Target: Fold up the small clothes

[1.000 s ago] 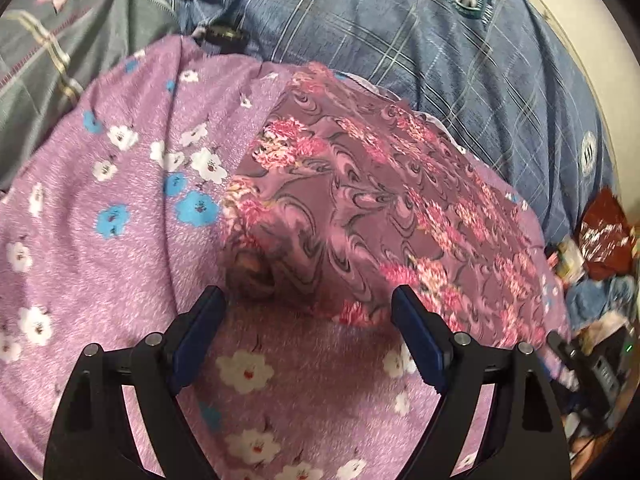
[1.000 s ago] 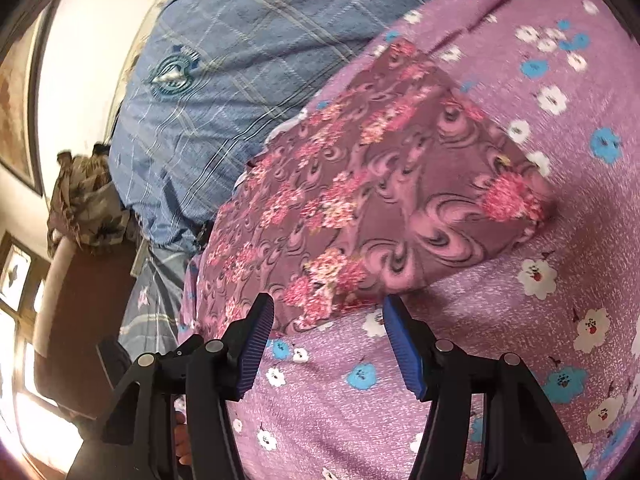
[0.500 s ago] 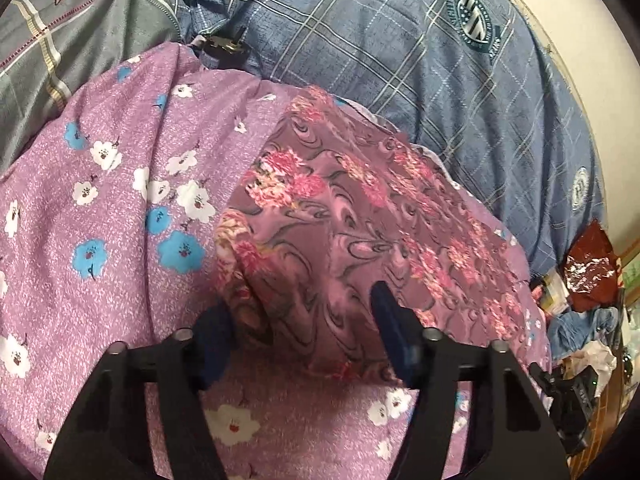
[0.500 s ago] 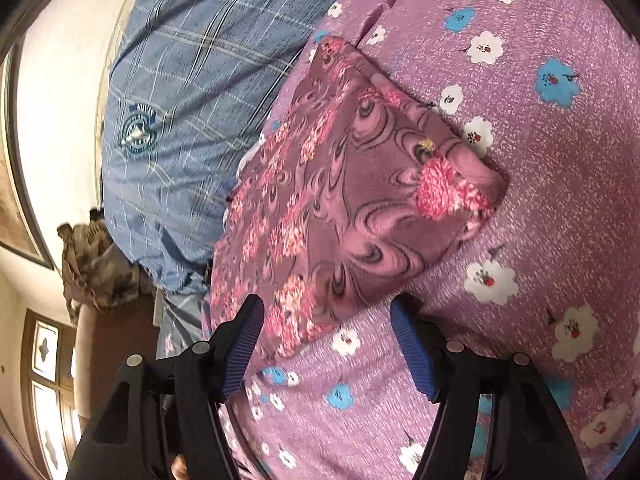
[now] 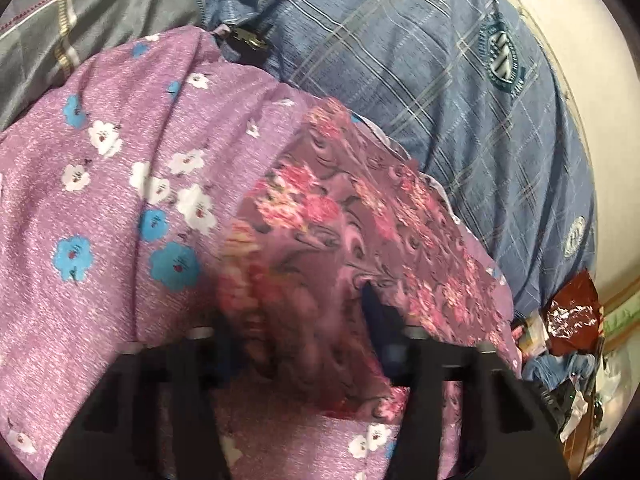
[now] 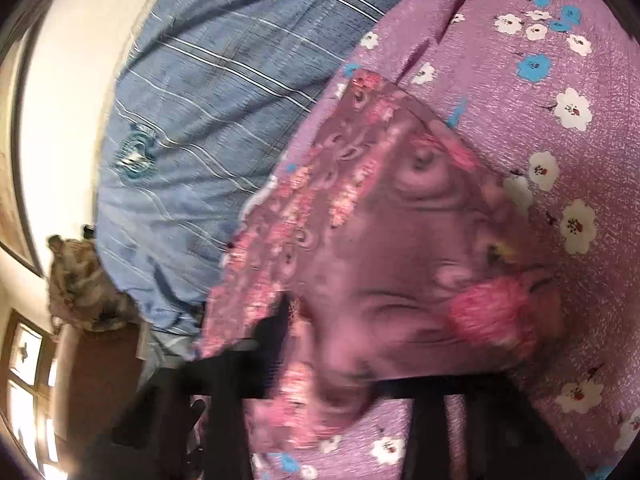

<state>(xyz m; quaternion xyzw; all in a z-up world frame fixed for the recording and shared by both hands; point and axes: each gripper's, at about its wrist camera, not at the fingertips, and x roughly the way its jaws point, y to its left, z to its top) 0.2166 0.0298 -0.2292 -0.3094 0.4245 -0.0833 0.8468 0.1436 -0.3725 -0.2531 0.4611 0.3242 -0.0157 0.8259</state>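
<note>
A folded maroon cloth with pink flowers (image 5: 360,220) (image 6: 400,240) lies on a purple flowered sheet (image 5: 120,200) (image 6: 560,60). My left gripper (image 5: 300,332) is at the cloth's near left corner, its jaws closing with the fabric bunched between them. Only its right finger (image 5: 378,320) shows; the cloth covers the other. My right gripper (image 6: 328,360) is at the near right corner, jaws also closing on a fold of the cloth. The cloth drapes over it, leaving the left finger (image 6: 276,328) visible. Both views are blurred near the fingers.
A blue plaid quilt (image 5: 440,80) (image 6: 240,80) lies beyond the cloth, a grey plaid fabric (image 5: 80,8) at the far left. A red foil bag (image 5: 572,316) and clutter sit off the bed's right side. Brown furniture (image 6: 92,360) and a window (image 6: 24,380) stand beyond the other side.
Both grippers moved forward onto the cloth's near edge and their jaws narrowed from wide apart to gripping the fabric. The cloth's near edge is now bunched and lifted.
</note>
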